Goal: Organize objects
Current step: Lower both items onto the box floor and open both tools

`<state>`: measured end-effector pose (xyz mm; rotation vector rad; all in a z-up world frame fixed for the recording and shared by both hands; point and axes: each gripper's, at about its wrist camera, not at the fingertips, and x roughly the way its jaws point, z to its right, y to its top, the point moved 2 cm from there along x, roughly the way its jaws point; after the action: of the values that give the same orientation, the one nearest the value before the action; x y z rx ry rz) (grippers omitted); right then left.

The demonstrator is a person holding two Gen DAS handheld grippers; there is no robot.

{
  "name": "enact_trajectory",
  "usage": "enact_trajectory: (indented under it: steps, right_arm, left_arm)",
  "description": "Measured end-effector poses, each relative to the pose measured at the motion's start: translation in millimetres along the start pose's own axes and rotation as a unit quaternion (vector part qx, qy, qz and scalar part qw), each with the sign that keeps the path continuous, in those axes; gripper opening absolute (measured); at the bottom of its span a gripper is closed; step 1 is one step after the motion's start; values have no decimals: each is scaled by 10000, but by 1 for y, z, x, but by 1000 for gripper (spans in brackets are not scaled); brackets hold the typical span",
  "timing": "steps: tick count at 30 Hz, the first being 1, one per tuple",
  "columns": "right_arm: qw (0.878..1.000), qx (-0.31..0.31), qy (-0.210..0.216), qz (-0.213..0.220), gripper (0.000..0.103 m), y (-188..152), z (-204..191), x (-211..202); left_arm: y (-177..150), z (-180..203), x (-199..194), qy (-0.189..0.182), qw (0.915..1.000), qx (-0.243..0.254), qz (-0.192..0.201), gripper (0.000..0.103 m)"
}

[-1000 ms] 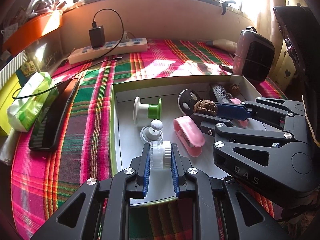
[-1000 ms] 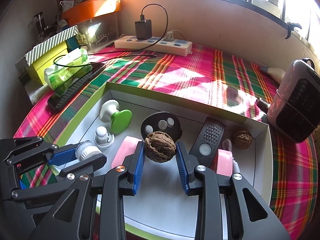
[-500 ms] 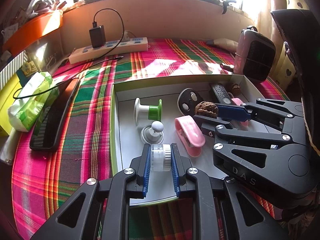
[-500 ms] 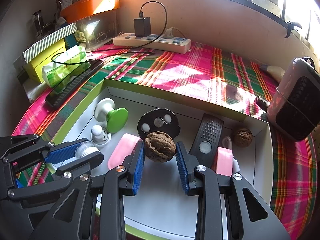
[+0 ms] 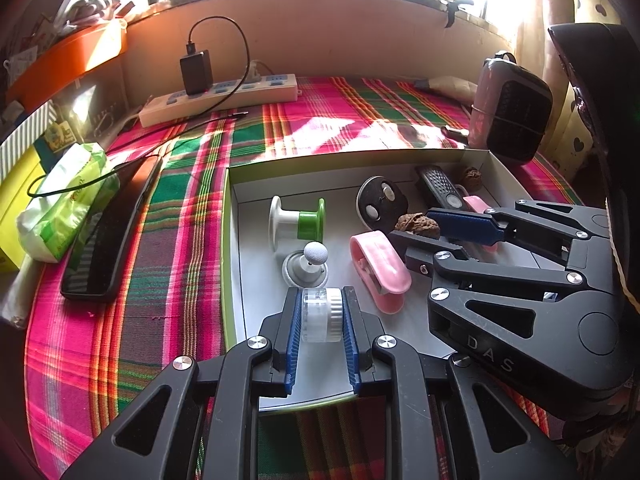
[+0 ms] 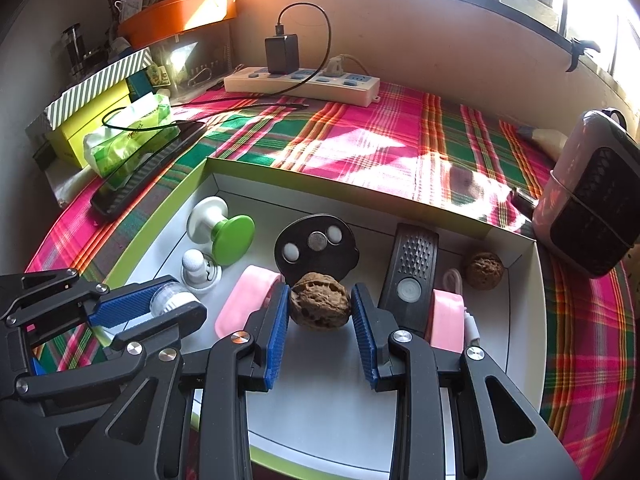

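Walnuts number two: one (image 6: 320, 307) gripped in the right tongs (image 6: 320, 312), half-closed over the box (image 6: 516, 280); another (image 6: 485, 271) lies beyond them to the right. Left tongs (image 5: 320, 316), nearly closed, pinch one clear-and-white cap (image 5: 321, 314). Two pink clips (image 6: 248, 304) lie inside. "DAS" marks the right tongs' body.

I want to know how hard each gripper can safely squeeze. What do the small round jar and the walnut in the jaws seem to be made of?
Small round jar: looks like clear and white hard plastic, glossy, with a ribbed band; possibly glass, I can't be sure. It sits between the left gripper pads.

Walnut: natural woody shell, matte brown, deeply wrinkled and pitted. The right gripper holds it.
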<state>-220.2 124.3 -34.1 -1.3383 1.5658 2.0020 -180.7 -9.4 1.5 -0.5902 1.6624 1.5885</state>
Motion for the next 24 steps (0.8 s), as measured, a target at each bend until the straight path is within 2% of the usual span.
enact_trajectory:
  steps: [13,24]
  right_arm:
    - [9998,169,-59,75,37,-4,4,-11]
    - [9995,258,-59,178,45,-12,2,-25]
  left_arm:
    - [-3,-1,-7,52,10000,-8,55,27]
    - [-6,-2,-17,109,9999,-44,82,30]
